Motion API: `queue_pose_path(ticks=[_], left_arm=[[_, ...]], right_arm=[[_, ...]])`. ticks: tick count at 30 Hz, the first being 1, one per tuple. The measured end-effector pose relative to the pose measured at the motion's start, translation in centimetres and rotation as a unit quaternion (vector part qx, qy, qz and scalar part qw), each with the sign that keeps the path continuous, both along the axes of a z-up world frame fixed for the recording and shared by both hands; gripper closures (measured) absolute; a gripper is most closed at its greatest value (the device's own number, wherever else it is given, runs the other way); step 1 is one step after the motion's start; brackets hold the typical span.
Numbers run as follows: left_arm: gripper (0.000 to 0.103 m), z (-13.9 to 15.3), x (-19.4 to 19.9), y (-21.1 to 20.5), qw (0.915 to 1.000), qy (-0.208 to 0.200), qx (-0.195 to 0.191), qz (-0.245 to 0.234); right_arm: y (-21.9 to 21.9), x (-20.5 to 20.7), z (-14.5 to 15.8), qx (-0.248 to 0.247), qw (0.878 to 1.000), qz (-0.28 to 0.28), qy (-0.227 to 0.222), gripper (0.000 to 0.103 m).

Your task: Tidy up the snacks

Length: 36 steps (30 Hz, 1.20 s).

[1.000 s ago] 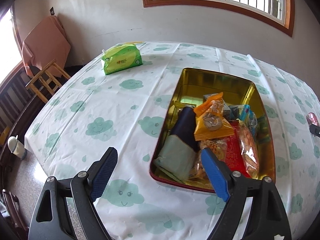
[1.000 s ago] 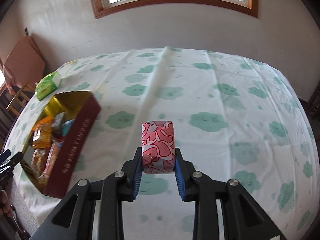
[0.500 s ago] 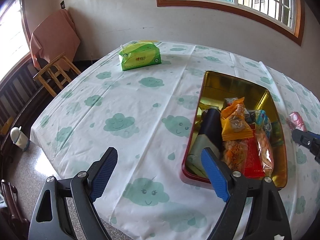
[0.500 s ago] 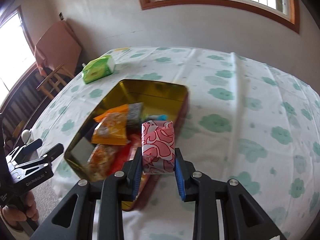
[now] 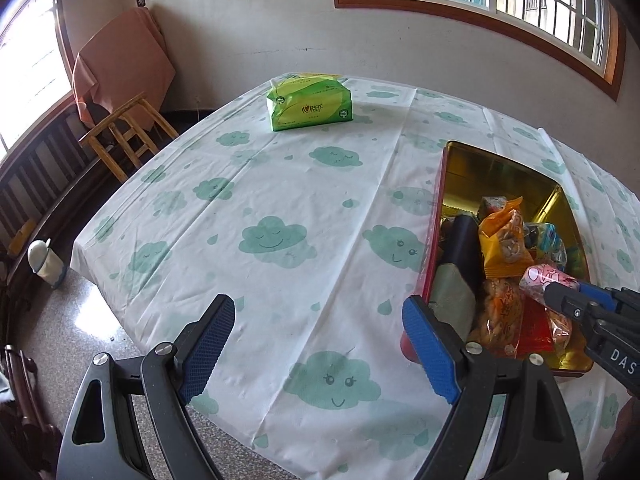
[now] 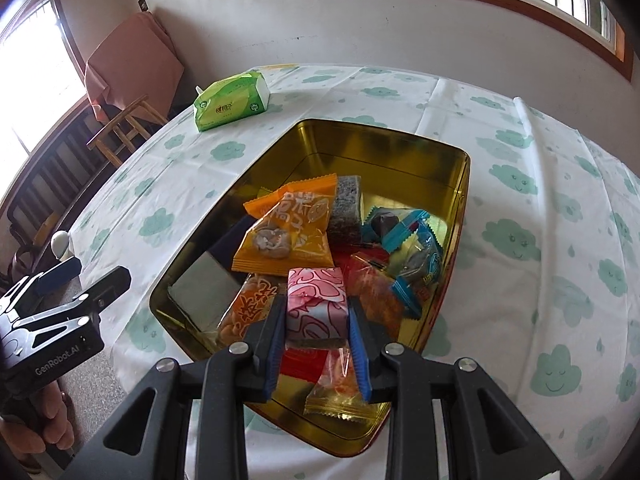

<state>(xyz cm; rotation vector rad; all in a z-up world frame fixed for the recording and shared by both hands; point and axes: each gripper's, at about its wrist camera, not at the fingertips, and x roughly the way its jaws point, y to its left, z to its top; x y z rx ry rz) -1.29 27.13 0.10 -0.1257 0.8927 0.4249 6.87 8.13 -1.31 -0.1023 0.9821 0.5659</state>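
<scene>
A gold tin (image 6: 400, 144) with red outer walls sits on the cloud-print tablecloth and holds several wrapped snacks, among them an orange packet (image 6: 292, 232). My right gripper (image 6: 316, 320) is shut on a pink-and-white wrapped snack (image 6: 316, 300) and holds it above the tin's near end. In the left wrist view the tin (image 5: 500, 168) lies at the right, with the pink snack (image 5: 544, 278) and the right gripper (image 5: 560, 292) over it. My left gripper (image 5: 320, 344) is open and empty over the tablecloth, left of the tin.
A green tissue pack (image 5: 310, 106) lies at the table's far side, also in the right wrist view (image 6: 230, 100). A wooden stool (image 5: 124, 136) and a cloth-draped chair stand beyond the left table edge. A small white container (image 5: 44, 262) is on the floor.
My right gripper has carried the pink snack leftwards from the bare tablecloth to above the tin's near end. My left gripper has drawn back to the left, away from the tin.
</scene>
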Motion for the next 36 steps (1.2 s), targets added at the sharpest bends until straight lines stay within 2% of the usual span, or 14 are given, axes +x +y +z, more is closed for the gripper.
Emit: queue_pose_path(ticks=[19, 21, 23, 25, 31, 36], left_arm=[[0.018, -0.1, -0.4, -0.3, 1.0000, 0.004, -0.004, -0.002], [0.018, -0.1, -0.5, -0.5, 1.0000, 0.005, -0.004, -0.005], [0.018, -0.1, -0.5, -0.7, 0.9999, 0.006, -0.004, -0.007], [0.018, 0.0, -0.6, -1.0, 0.9999, 0.007, -0.004, -0.009], [0.018, 0.2, -0.7, -1.5, 0.9999, 0.007, -0.003, -0.014], [0.017, 0.4, -0.6, -2.4, 0.9997, 0.007, -0.002, -0.023]], right_arm=[[1.6, -0.7, -2.4, -0.032, 0.999, 0.025, 0.000, 0.073], [1.5, -0.7, -2.3, -0.020, 0.999, 0.029, 0.003, 0.064], [1.6, -1.0, -2.0, -0.009, 0.999, 0.040, 0.001, 0.040], [1.7, -1.6, -1.3, -0.008, 0.999, 0.045, -0.017, 0.033], [0.9, -2.9, 1.3, -0.002, 0.996, 0.043, -0.074, 0.025], [-0.8, -4.5, 4.5, -0.017, 0.985, 0.012, -0.171, 0.023]])
